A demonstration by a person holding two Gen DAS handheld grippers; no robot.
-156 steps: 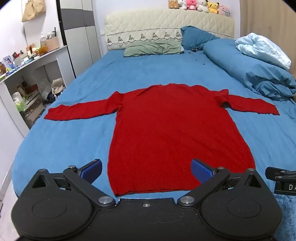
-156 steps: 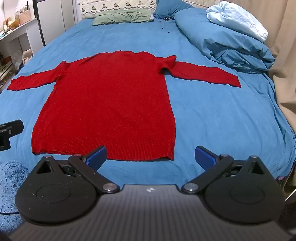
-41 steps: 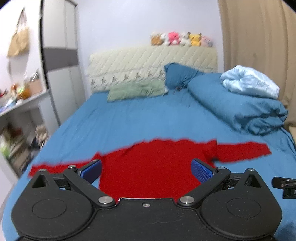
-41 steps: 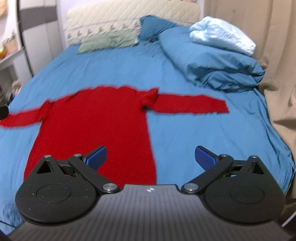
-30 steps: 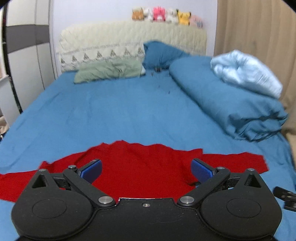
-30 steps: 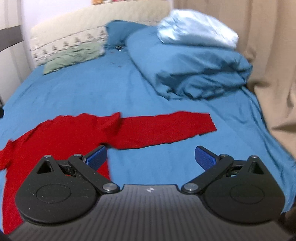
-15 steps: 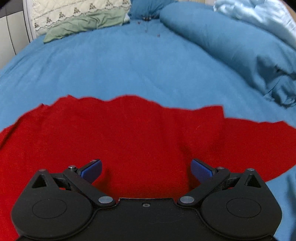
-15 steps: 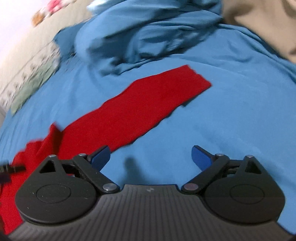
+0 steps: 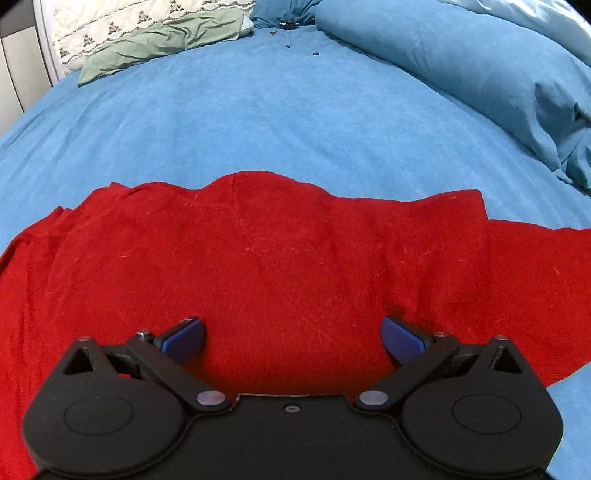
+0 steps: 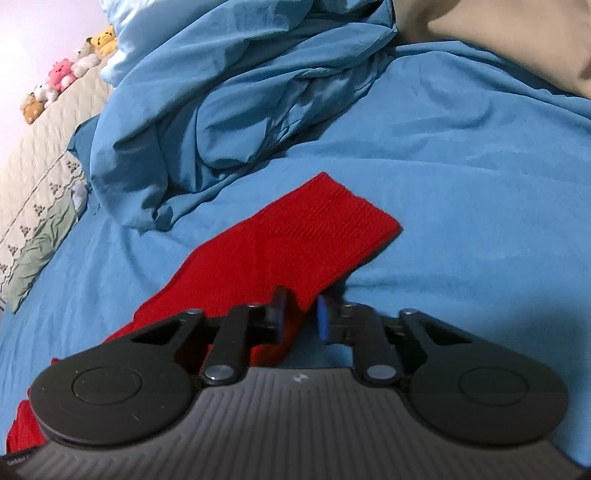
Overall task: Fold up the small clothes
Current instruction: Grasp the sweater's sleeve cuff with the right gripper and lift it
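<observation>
A red knit sweater point(image 9: 280, 258) lies flat on the blue bed sheet point(image 9: 258, 122), collar toward the headboard. My left gripper point(image 9: 291, 338) is open and low over the sweater's upper chest, near the right armpit. In the right wrist view the sweater's right sleeve point(image 10: 295, 240) runs across the sheet to its ribbed cuff. My right gripper point(image 10: 301, 315) is shut on the near edge of that sleeve, close to the cuff.
A bunched blue duvet point(image 10: 229, 103) lies just beyond the sleeve and along the bed's right side point(image 9: 480, 74). A green pillow point(image 9: 166, 40) and quilted headboard point(image 10: 40, 140) with plush toys point(image 10: 62, 74) are at the far end. A beige curtain point(image 10: 498, 33) hangs at the right.
Both grippers moved forward over the bed and came down. The left stayed open over the chest. The right went to the right sleeve and closed on its edge.
</observation>
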